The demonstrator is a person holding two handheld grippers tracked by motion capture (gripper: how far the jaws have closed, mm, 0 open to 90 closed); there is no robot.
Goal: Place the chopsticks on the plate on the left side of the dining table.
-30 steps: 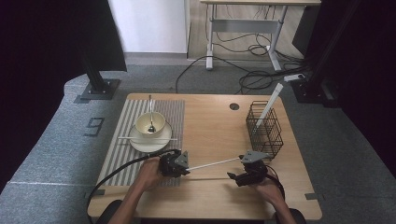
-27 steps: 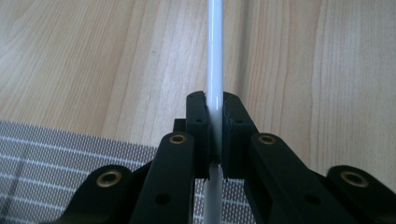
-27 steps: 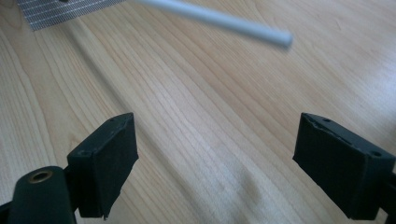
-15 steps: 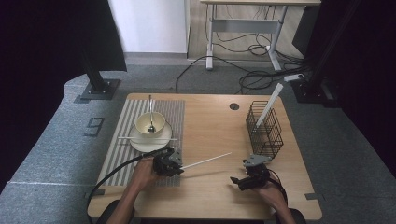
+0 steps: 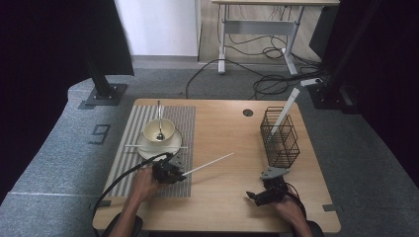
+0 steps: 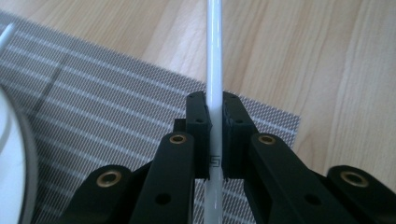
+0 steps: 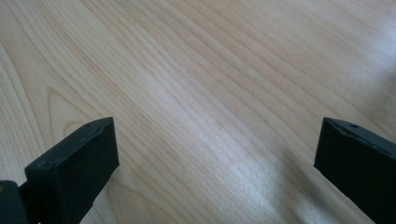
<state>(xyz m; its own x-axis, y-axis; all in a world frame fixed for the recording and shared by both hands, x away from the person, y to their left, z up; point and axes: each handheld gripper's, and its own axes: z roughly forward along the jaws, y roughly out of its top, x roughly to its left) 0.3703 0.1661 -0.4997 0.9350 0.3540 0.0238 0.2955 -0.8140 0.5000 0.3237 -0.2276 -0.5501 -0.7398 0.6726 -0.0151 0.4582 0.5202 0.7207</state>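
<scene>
My left gripper [image 5: 179, 174] [image 6: 215, 108] is shut on a thin white stick [image 5: 210, 163] [image 6: 214, 46], near one of its ends. The stick slants up and to the right over the wooden table [image 5: 227, 123], its far end free. A second white stick [image 5: 133, 146] lies across the white plate [image 5: 170, 146] under a cream bowl [image 5: 159, 129] with a spoon in it. At the table's front right my right gripper [image 5: 251, 196] [image 7: 217, 135] stands open over bare wood; its jaws have just been opening, with nothing between them.
A grey striped placemat [image 5: 126, 165] carries the plate and bowl at the left. A black wire basket [image 5: 280, 138] stands at the right with a white stick [image 5: 287, 104] leaning out of it. A round cable hole [image 5: 248, 112] sits near the far edge.
One second ago the stick reached from my left gripper to my right gripper. The right jaws have come off it and spread, and the left gripper has carried the stick leftward.
</scene>
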